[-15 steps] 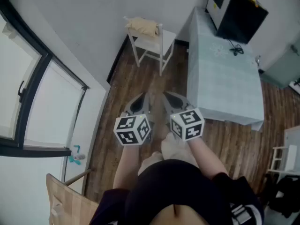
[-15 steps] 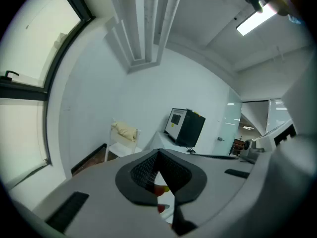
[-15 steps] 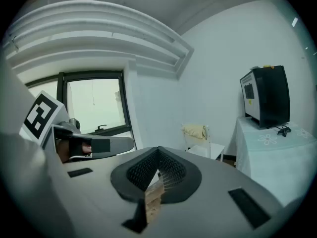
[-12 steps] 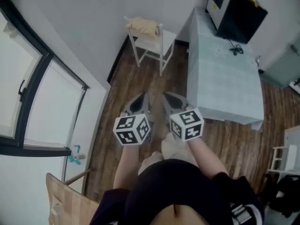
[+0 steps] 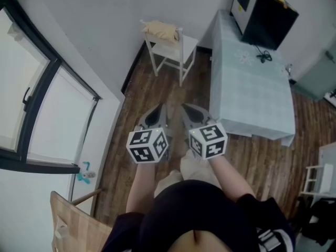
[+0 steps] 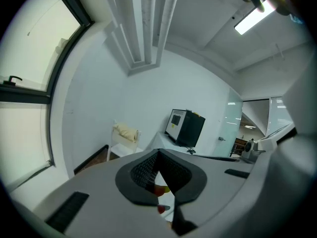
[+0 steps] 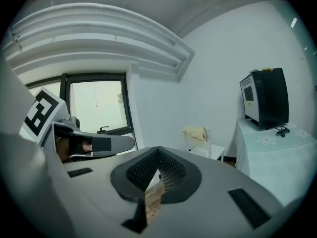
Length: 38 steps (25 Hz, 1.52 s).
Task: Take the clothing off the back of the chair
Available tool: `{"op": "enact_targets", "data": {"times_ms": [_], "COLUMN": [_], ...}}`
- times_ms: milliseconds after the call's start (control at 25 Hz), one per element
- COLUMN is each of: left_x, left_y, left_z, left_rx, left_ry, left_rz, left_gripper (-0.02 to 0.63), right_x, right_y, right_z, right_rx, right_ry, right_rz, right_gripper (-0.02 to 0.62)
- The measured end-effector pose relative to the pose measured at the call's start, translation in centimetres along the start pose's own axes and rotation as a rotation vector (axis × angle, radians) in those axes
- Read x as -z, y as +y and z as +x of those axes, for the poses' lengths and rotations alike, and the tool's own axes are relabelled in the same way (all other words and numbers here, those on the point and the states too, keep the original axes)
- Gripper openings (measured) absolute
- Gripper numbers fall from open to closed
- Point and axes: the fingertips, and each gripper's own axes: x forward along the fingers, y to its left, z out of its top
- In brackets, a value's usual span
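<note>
A beige piece of clothing (image 5: pixel 160 30) lies folded over the back of a white chair (image 5: pixel 173 49) that stands against the far wall. The same clothing (image 6: pixel 125 132) (image 7: pixel 195 133) shows small and far off in both gripper views. My left gripper (image 5: pixel 160 114) and right gripper (image 5: pixel 190 113) are held side by side near my body, well short of the chair. Both are shut with nothing between the jaws.
A table (image 5: pixel 252 88) with a pale checked cloth stands right of the chair, with a black box-like appliance (image 5: pixel 262 12) at its far end. A large window (image 5: pixel 37 104) fills the left wall. A wooden chair back (image 5: pixel 73 224) is at bottom left. Wooden floor (image 5: pixel 168 93) runs up to the chair.
</note>
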Motion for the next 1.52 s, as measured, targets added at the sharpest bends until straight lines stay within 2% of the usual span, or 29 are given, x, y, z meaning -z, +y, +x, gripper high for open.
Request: {"op": "enact_targets", "data": {"times_ms": [520,800,1040,1520], "left_x": [0.3,0.4,-0.6,-5.6], "left_y": [0.7,1.9,4.0,9.0], "left_z": [-0.8,0.4,3.5,12.4], "left_rx": [-0.004,0.004,0.001,-0.017], "left_ry": [0.024,0.042,0.033,0.012], "left_rz": [0.001,0.006,-0.017,-0.032], "left_gripper": [-0.002,-0.002,-0.002,-0.002], "right_x": [0.3,-0.1,-0.8,-5.7], "right_y": [1.5,1.3,0.0,-5.0], "right_z": [0.7,2.3,5.8,15.8], "right_rx": [-0.006,-0.009,-0.025,-0.04], "right_ry": [0.003,0.011,0.015,-0.003], "right_rz": [0.007,0.02,0.006,-0.038], "right_gripper": [0.011,0.011,0.011,0.011]}}
